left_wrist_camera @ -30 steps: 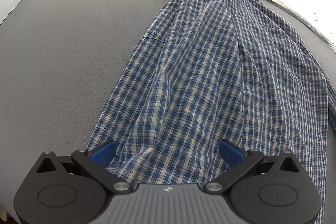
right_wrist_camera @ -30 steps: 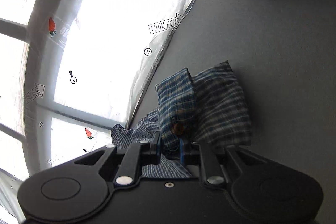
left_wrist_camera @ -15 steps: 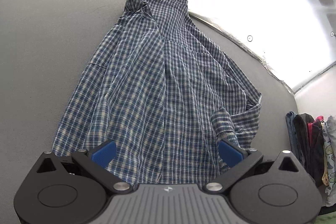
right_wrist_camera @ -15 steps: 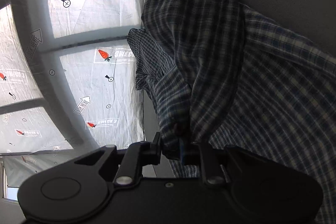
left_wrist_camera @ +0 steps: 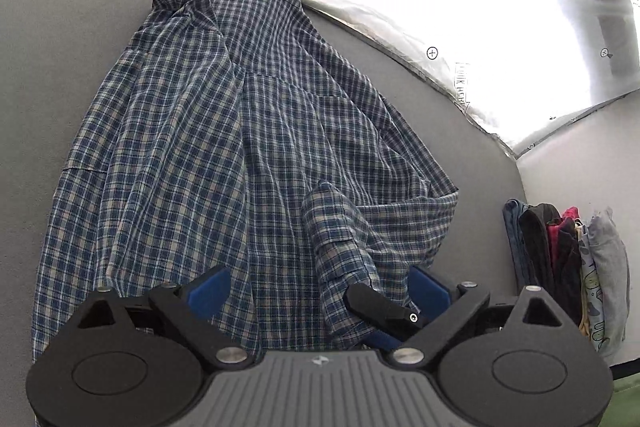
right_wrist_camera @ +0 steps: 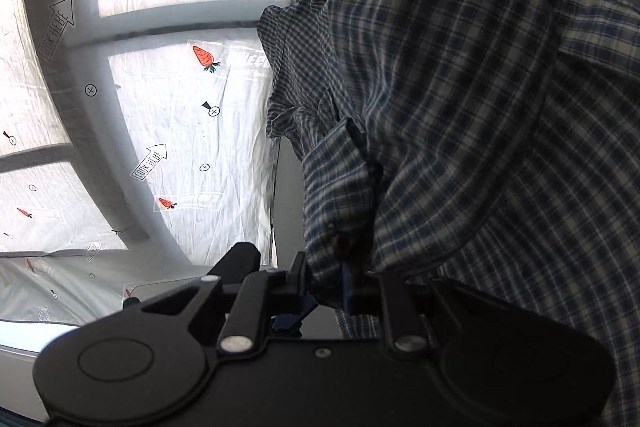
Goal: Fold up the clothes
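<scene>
The left gripper (left_wrist_camera: 318,285) stood wide over the plaid shirt (left_wrist_camera: 224,131), while the right gripper (right_wrist_camera: 326,277) pinched its cuff (right_wrist_camera: 338,203) at 6 o'clock.

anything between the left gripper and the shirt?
Nothing visible. The left gripper is open with the plaid shirt already lying between its blue pads. The right gripper is shut on the shirt's cuff, whose sleeve crosses that gap.
</scene>
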Demonstrator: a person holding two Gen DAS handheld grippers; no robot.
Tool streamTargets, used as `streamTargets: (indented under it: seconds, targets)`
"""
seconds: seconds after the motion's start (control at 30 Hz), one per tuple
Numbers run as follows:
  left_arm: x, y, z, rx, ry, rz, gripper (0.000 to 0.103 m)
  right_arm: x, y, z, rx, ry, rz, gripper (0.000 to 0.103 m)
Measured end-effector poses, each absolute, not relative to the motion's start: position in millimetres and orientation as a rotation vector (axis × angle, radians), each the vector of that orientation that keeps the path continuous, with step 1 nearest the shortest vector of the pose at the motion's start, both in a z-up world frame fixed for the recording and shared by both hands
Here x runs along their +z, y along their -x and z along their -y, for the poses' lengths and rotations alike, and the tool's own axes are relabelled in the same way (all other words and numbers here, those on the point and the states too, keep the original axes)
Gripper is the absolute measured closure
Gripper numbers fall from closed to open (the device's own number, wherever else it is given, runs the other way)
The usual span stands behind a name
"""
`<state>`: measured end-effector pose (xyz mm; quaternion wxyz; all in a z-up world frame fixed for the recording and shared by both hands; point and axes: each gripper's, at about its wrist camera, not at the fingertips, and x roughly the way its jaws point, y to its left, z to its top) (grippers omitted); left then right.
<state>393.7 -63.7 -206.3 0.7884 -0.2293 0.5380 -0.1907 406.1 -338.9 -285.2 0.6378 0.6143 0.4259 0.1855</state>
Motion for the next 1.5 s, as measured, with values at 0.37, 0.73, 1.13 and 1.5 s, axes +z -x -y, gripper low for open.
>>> streamTargets:
  seconds: [0.37,0.73,1.13,1.5]
  targets:
    - [-252,-423,73,-0.423,0.638,-1.315,0.031,-306,-403,335,0.461,-1.408,-1.068,0.086]
    - [-258,-423,81,-0.383,0.623,-1.320,0.088,-308,-408,336,0.498,-1.399,-1.093,0.085]
    - [-219,-423,78,-0.406,0.574,-1.181,0.095,-280,-400,349,0.485,-1.294,-1.013,0.070]
    - [-158,-435,55,-0.410,0.610,-1.007,0.096,-255,-318,410,0.032,-1.053,-0.943,0.073]
